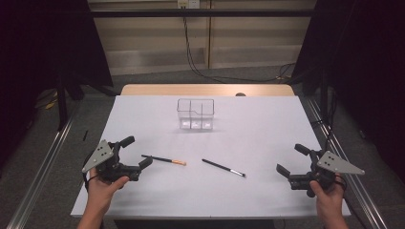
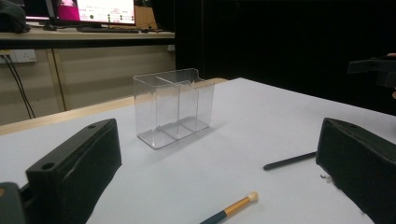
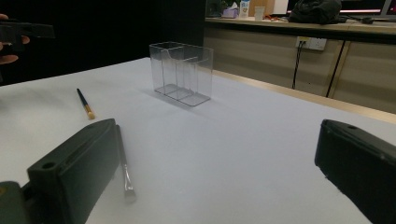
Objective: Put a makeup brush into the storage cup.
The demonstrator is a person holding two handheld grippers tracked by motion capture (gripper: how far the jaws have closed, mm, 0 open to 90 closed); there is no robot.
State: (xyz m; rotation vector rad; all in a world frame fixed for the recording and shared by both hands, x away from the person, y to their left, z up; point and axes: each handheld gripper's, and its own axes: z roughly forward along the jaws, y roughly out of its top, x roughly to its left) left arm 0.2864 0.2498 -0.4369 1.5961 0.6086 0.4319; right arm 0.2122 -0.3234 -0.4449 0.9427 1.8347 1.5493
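- The left gripper (image 1: 136,151) rested near the table's (image 1: 267,191) left edge, jaws spread wide and holding nothing.
- An orange-tipped brush (image 1: 164,160) lay just beside its forward jaw, perhaps touching it.
- The right gripper (image 1: 291,160) sat at the right edge, likewise agape and empty.
- A black brush (image 1: 223,168) lay between them.
- A clear divided organizer (image 1: 195,114) stood upright farther back.

No lettering, label or number can be made out anywhere in the room; a lit monitor (image 2: 95,10) on the far counter shows a pink-and-white display too small to read, as does a carton (image 3: 244,8) standing there.
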